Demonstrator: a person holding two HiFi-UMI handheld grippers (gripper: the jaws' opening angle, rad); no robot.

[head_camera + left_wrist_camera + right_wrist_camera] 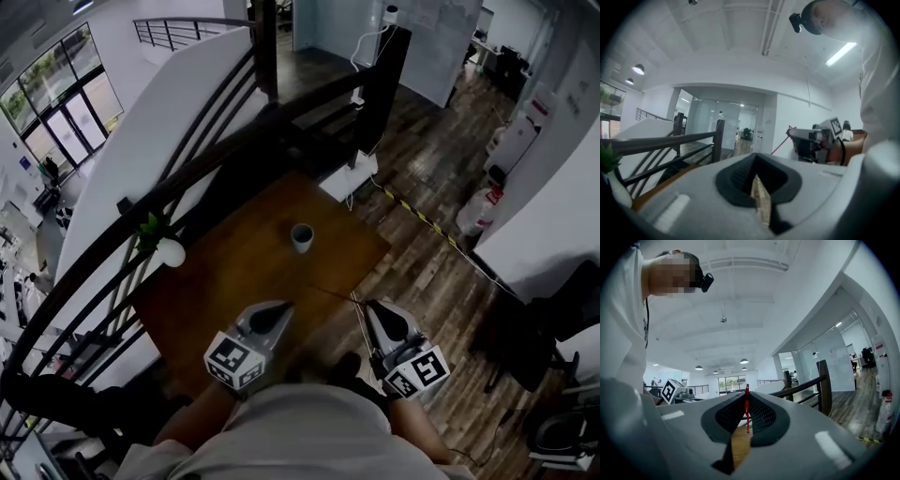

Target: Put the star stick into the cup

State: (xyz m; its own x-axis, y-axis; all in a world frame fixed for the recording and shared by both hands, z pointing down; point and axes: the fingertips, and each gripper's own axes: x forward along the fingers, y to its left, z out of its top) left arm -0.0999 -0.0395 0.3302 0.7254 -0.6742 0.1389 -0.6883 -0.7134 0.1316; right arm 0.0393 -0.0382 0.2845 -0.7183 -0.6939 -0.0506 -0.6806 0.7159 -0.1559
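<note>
Right tool (746, 397), star stick (747, 412); wooden table (239, 277) beside railing (184, 167)

Had on a plain white tee (300, 436); left gripper (277, 309) and right gripper (377, 309) were grey, black-padded, with black-and-white marker cubes (234, 361).

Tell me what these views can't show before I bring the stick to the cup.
Star end of the thin red star stick: right gripper view shows only its shaft in the right gripper; head view, too small.
Inside the small grey cup: head view, too small and dark; outside both gripper views.
Brown wooden table, near edge: head view, hidden by the person's shirt.
</note>
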